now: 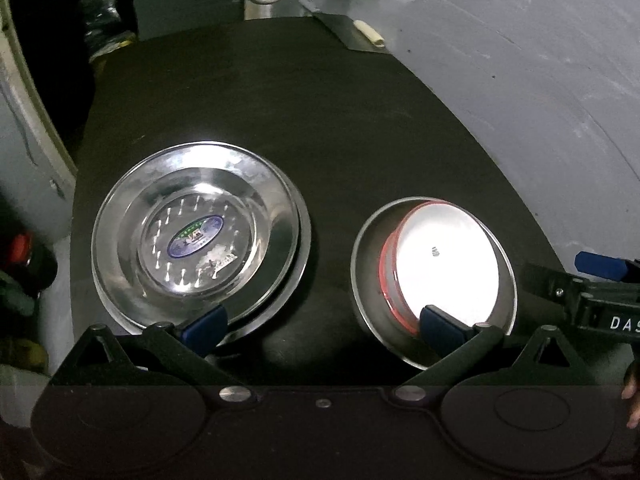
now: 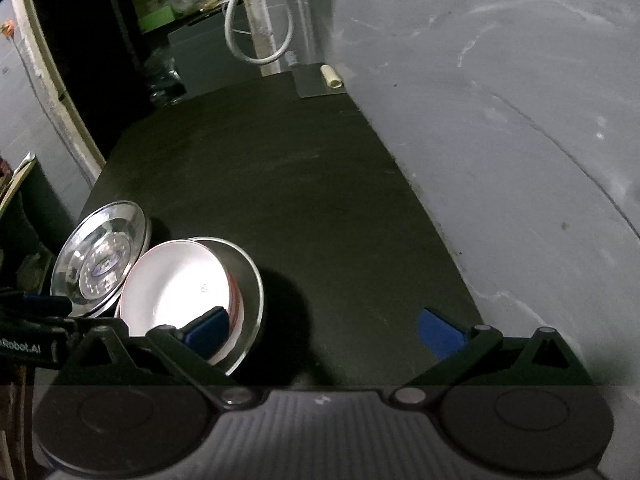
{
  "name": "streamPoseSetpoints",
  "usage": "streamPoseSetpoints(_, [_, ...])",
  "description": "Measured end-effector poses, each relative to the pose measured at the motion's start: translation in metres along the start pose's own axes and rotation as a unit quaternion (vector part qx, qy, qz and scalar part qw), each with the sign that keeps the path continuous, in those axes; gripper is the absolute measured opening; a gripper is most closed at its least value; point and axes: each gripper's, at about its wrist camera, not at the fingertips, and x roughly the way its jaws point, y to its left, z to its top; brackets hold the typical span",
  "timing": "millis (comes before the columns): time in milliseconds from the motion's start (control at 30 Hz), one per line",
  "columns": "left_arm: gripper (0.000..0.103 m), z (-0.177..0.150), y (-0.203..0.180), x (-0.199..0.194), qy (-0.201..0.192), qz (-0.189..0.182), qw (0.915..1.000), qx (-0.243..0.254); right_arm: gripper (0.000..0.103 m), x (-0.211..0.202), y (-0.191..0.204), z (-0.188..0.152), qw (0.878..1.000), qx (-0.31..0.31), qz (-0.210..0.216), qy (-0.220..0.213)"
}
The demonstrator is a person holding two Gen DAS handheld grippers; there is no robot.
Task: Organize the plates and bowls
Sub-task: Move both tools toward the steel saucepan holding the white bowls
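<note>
Two stacks — steel plates (image 1: 196, 240), white bowl (image 1: 444, 256) inside steel bowl (image 1: 370, 300).

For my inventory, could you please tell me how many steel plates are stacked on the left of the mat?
2 visible: the top steel plate with a blue sticker, and a lower plate whose rim peeks out beneath it. More could be hidden underneath.

Dark worktop (image 1: 320, 128) against grey wall. On it: stacked steel plates (image 1: 196, 248) at left; steel bowl (image 1: 434, 284) (white red-rimmed bowl (image 1: 444, 264) nested inside) just beside. Small cream roll (image 1: 370, 34) at far corner.
</note>
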Motion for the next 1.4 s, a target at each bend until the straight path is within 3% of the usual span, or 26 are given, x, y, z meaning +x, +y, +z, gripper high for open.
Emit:
streamPoseSetpoints(500, [0.100,-0.005,0.001,-0.002,0.001,0.006,0.9993,-0.038,0.103,0.019,-0.004,-0.001,0.999,-0.024,-0.003,0.028])
streamPoseSetpoints(933, [0.099,-0.007,0.009,0.003,0.014,0.042,0.9974,-0.057,0.103,0.025,-0.005,0.000,0.999,-0.026,0.006,0.033])
streamPoseSetpoints(1400, [0.092,0.000,-0.008,0.016,0.021,0.074,0.9969,-0.018,0.103,0.038,0.001,0.000,0.998,-0.042,0.002,0.041])
